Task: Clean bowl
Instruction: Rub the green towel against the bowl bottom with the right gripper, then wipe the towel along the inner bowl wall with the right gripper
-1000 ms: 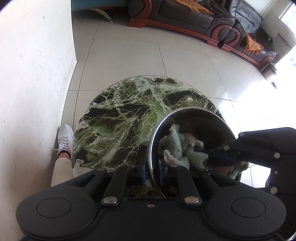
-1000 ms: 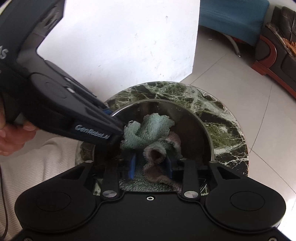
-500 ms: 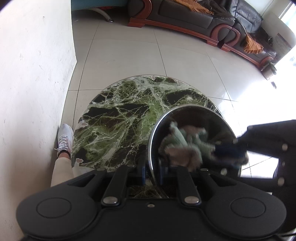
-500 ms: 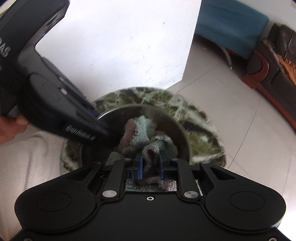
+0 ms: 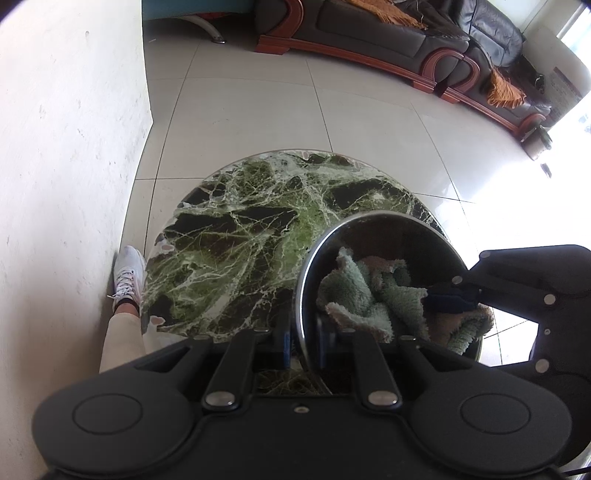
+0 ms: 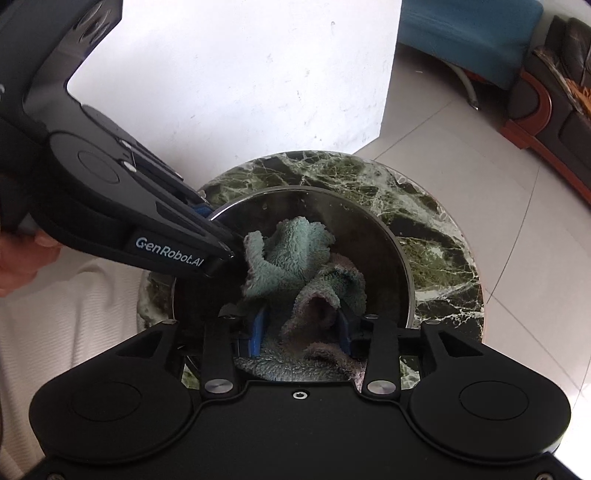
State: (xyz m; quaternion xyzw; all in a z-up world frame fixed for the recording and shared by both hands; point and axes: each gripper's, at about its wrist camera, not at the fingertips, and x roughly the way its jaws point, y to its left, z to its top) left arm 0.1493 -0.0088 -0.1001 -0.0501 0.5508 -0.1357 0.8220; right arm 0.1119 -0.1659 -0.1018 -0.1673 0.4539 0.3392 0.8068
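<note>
While the left claw [image 5: 303, 349] clamps down on the near rim of the steel bowl [image 5: 306, 273], its two fingers pinch the thin metal wall between them, almost fully closed, one pad inside and one outside. Off to its right, the right claw [image 6: 300, 326] dips into the same bowl, and its jaws have just been opening: the blue pads now stand a little apart with a bunched fold of the cloth [image 6: 291, 258] between them, though whether they press on it I cannot tell. That cloth, fluffy green with a pinkish-brown underside, lies crumpled across the bottom of the bowl, spreading ahead of the right claw and rising toward the left claw's tip. In the right wrist view the left claw [image 6: 221, 236] reaches in from the left, gripping the rim, with a hand [image 6: 18, 262] on its handle at the picture's edge. Under the bowl sits a round green marble table [image 5: 236, 251], the bowl on the side nearest both claws. Left of the table, a white shoe [image 5: 127, 273] and a pale trouser leg [image 5: 122, 339] stand by a white wall [image 5: 62, 147]. Beyond the table stretches a pale tiled floor [image 5: 258, 107], and far ahead a dark sofa [image 5: 388, 33] with a red wooden frame.
</note>
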